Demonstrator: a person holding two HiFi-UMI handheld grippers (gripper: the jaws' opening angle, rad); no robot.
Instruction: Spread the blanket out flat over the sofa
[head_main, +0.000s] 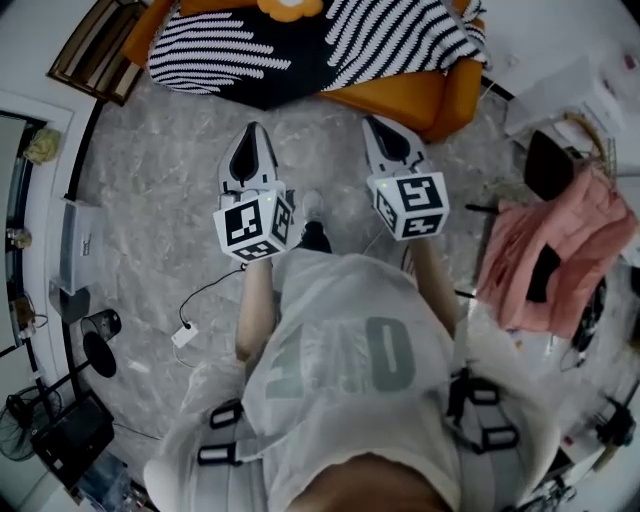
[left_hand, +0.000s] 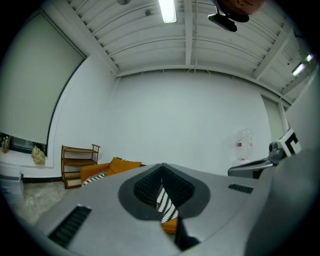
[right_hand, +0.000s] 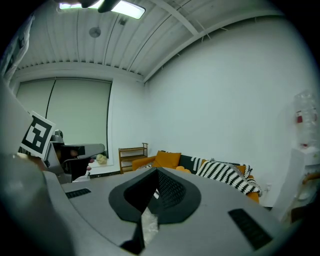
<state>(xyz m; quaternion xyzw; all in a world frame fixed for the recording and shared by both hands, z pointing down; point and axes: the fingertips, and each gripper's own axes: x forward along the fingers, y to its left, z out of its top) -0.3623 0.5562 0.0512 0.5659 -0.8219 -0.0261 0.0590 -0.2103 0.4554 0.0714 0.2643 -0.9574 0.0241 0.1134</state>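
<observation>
Both tongs clenched, empty: left gripper (head_main: 253, 132), right gripper (head_main: 374, 122), frame centre. Blanket (head_main: 230, 50) on sofa (head_main: 450, 90), top (not yet reached). Best: open jaws, take well-spaced edges.

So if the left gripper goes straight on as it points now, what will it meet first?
Most likely the striped blanket draped on the orange sofa: it shows straight ahead of the left gripper, whose fingers are shut and empty. Only bare floor lies between, though depth is unclear.
</observation>
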